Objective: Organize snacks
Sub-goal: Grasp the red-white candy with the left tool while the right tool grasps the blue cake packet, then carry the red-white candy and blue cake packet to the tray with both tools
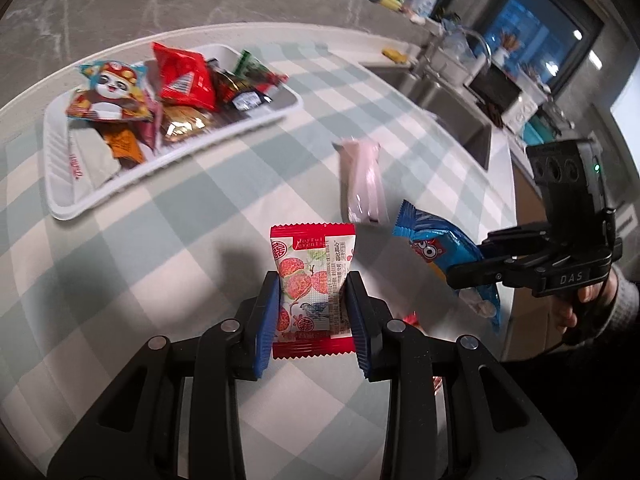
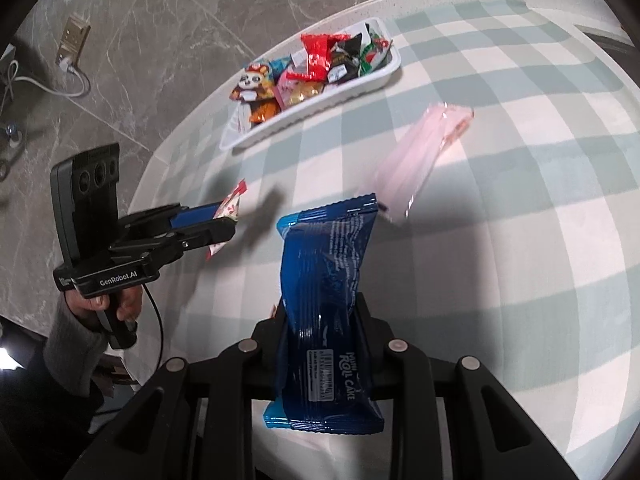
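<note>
Sink (image 1: 460, 120) only in left wrist view

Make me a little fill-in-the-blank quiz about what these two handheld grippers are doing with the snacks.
1. The left gripper is shut on a red-and-white ____ packet.
2. The right gripper holds a roll cake packet coloured ____.
3. The other snacks lie piled in a white ____.
4. On the checked tablecloth between tray and grippers lies a ____ packet.

Missing words: snack; blue; tray; pink
</note>
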{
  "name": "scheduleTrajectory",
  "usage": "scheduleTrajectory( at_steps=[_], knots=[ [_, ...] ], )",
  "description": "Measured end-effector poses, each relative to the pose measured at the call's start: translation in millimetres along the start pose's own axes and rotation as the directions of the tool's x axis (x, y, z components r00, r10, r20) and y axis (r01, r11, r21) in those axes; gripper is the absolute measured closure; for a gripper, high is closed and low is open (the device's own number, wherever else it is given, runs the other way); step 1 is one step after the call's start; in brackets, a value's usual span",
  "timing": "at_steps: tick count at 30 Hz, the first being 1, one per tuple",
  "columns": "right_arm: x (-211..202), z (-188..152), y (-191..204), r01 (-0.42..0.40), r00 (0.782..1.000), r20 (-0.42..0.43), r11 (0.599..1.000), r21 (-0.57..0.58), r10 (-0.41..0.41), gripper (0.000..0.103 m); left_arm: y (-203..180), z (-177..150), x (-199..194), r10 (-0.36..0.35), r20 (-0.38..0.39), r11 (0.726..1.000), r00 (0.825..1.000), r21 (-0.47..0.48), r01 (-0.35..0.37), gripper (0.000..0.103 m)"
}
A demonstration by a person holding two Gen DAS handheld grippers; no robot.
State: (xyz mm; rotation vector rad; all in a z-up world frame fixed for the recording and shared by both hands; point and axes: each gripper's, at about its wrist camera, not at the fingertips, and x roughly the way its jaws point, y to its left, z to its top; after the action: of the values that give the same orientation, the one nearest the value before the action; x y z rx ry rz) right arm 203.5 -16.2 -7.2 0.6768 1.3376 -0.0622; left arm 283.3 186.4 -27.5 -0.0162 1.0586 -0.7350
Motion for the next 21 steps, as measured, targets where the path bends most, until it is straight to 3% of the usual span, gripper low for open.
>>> scheduleTrajectory(
  at_steps=[12, 21],
  knots=[
    [-1, 48, 8, -0.035, 0.998, 0.047, 0.999, -0.005, 0.035, 0.074, 36, 27, -26, 0.004, 0.088, 0.991, 0.996, -0.136, 0.008, 0.073],
    [4, 83, 13, -0.045, 0.996, 0.072, 0.999, -0.013, 0.046, 0.074, 51, 52, -31, 0.018, 0.129, 0.983, 0.992, -0.186, 0.007, 0.073]
  ],
)
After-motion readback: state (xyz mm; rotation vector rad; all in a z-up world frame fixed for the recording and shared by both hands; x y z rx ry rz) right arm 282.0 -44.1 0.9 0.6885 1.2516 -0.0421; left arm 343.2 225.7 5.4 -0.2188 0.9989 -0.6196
